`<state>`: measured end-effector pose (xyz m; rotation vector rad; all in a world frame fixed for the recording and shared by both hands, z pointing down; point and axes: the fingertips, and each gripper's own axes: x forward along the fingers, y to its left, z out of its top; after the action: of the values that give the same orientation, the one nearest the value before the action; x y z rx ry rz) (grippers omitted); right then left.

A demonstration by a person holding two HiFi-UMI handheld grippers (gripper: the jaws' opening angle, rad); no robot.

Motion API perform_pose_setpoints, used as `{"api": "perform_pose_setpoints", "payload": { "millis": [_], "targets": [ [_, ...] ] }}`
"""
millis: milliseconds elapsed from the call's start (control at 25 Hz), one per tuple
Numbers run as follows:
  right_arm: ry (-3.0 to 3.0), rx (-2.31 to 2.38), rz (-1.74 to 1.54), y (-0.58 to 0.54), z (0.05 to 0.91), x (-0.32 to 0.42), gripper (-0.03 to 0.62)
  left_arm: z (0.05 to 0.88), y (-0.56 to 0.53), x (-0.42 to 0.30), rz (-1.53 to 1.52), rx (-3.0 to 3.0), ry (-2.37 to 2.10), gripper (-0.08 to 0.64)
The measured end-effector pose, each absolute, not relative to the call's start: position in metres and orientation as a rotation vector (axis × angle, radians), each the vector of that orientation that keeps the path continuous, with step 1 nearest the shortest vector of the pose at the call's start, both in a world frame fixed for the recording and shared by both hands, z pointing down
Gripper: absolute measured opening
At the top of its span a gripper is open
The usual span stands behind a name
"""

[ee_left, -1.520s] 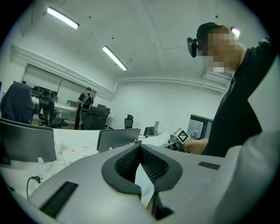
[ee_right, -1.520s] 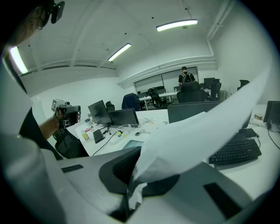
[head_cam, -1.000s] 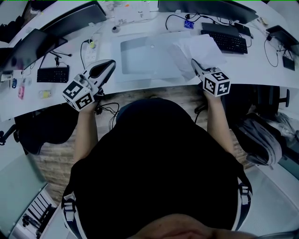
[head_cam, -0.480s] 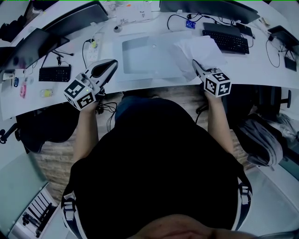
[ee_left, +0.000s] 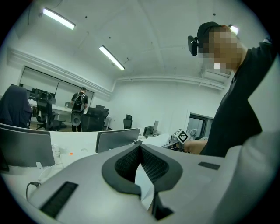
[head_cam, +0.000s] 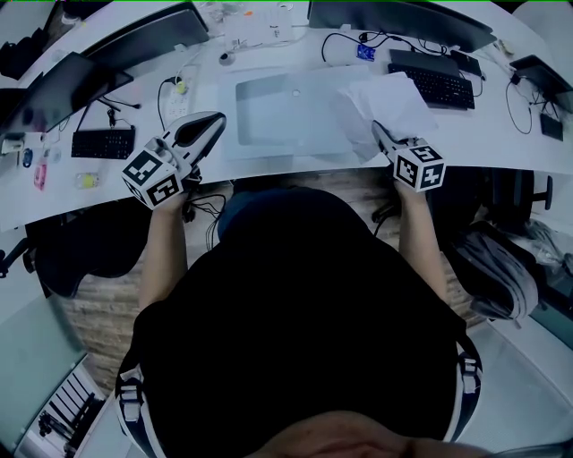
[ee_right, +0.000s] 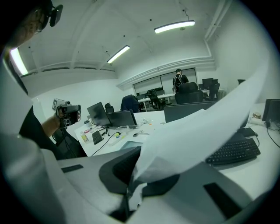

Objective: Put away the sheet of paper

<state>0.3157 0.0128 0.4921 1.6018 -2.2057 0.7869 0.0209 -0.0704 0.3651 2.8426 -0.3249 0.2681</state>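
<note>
Torso: black top [head_cam: 295, 313] fills the lower head view; both forearms reach out to the edge of the desk [head_cam: 501, 134].
Left gripper [head_cam: 213, 119]: held near level over the near desk edge, jaw tips pressed together, gripping nothing. A pale sliver shows in the gap behind the tips; what it is cannot be told.
Right gripper [head_cam: 376, 128]: tipped downward, jaws clenched on the near corner of the sheet of paper [head_cam: 387, 100].
Sheet: crumpled at the pinch, then bows up and away to the right in the right gripper view. In the head view it overlaps the right edge of the translucent pad [head_cam: 286, 109]. Whether its far edge rests on the desk cannot be told.
Change: next to none over the last second. Both grippers sit where they were and the pinch is the same; only the head view drifts slightly.
Meaning: likely a pause after the grasp. The paper is secured but not yet carried anywhere, so the putting away remains to do.
Mid desk: translucent pad, possibly a folder and a candidate destination; small keyboard [head_cam: 100, 143] to the left.
Far desk: black keyboard [head_cam: 431, 79] just beyond the sheet, monitors [head_cam: 403, 16] behind.
Risk: with a one-corner hold, the sheet may tear or swing when lifted.
</note>
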Motion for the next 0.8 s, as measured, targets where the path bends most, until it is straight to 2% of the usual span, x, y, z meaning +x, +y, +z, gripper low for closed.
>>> {"api": "perform_pose_setpoints", "payload": {
  "millis": [800],
  "targets": [
    [-2.151, 1.657, 0.806, -0.001, 0.490, 0.293, 0.014, 0.375, -0.099, -0.002, 0.257, 2.839, -0.243, 0.020]
  ]
}}
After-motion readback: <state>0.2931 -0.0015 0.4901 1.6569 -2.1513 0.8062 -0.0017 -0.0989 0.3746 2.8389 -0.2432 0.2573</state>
